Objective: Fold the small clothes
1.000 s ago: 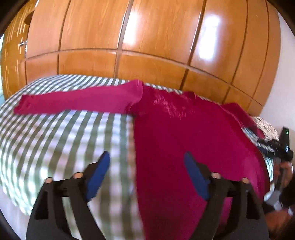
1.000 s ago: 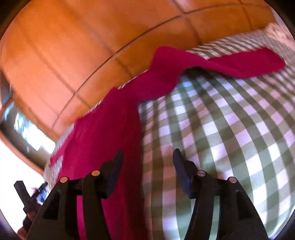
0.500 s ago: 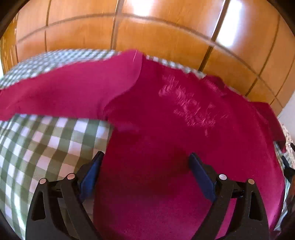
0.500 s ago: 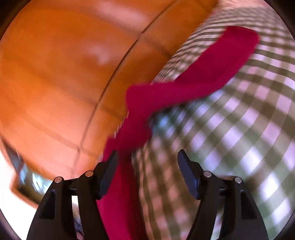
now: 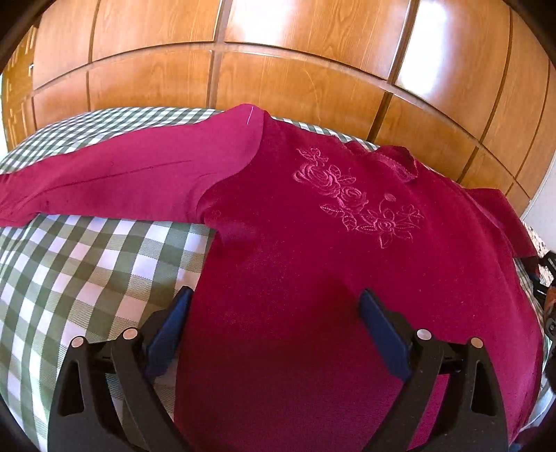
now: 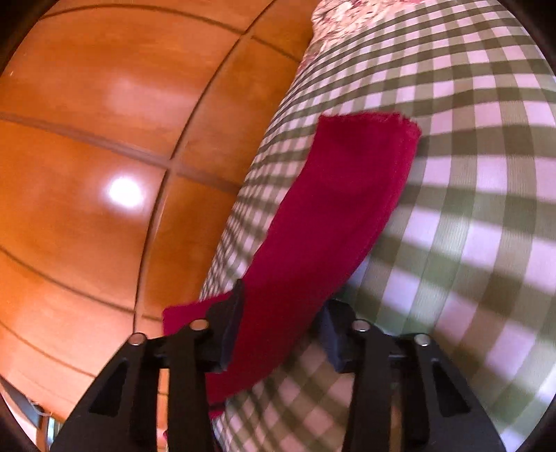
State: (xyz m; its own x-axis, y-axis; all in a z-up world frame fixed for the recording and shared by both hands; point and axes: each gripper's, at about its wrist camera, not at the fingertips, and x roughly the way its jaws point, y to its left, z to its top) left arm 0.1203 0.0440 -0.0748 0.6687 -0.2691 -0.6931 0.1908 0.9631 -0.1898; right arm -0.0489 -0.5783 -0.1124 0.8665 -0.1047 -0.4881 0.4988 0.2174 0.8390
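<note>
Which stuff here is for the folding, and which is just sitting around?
For the folding:
red sweater
its right sleeve
left gripper
right gripper

Just around:
checked bedcover
wooden wardrobe
flowery fabric

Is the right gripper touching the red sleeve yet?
Cannot tell. In the right wrist view the sleeve runs between the open right gripper fingers, but contact isn't plain.

A magenta sweater (image 5: 312, 264) is lying flat on a green-and-white checked bedspread (image 5: 69, 271), one sleeve (image 5: 121, 180) stretching out to the left. Embroidered roses (image 5: 354, 198) are showing on its chest. The left tool (image 5: 274, 330) is hovering over the sweater's lower body, jaws spread wide. Wooden wardrobe panels (image 5: 278, 69) are standing behind the bed.
</note>
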